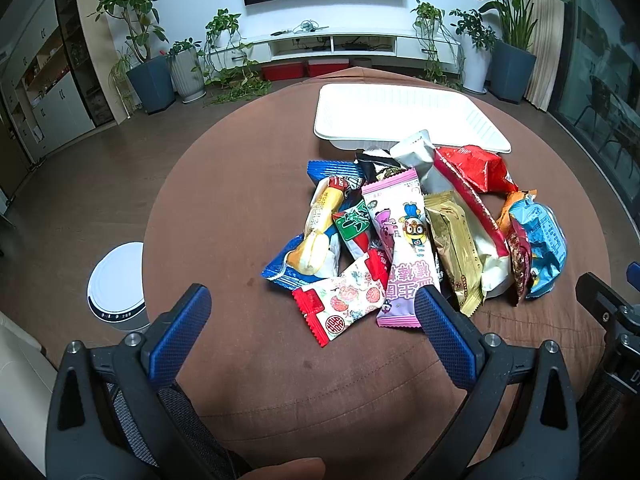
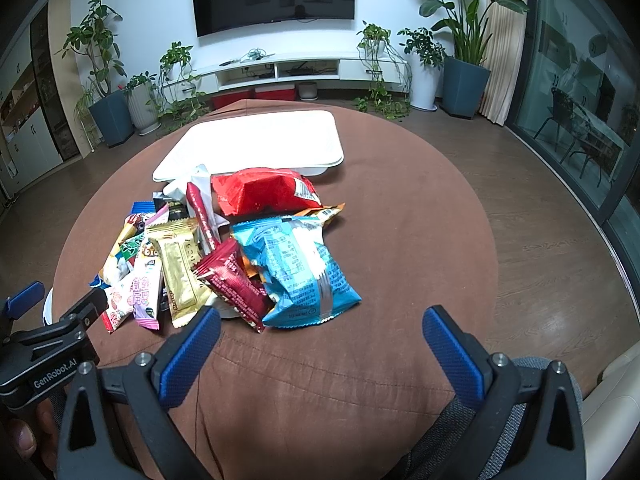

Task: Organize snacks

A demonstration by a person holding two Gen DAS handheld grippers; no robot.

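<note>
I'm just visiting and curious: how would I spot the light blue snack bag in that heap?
Start at the white tray at the far side of the brown table; the snack heap lies just in front of it. The light blue bag is the big puffy one on the heap's right edge, nearest the right gripper, below the red bag. Only it is pale blue with white print.

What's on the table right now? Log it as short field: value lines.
surface: round table with brown cloth
tray: white, empty, far side of the table
snacks: pile in front of the tray, none in it
nearest left gripper: floral red-edged packet
nearest right gripper: blue bag
left gripper: open, empty
right gripper: open, empty
</note>
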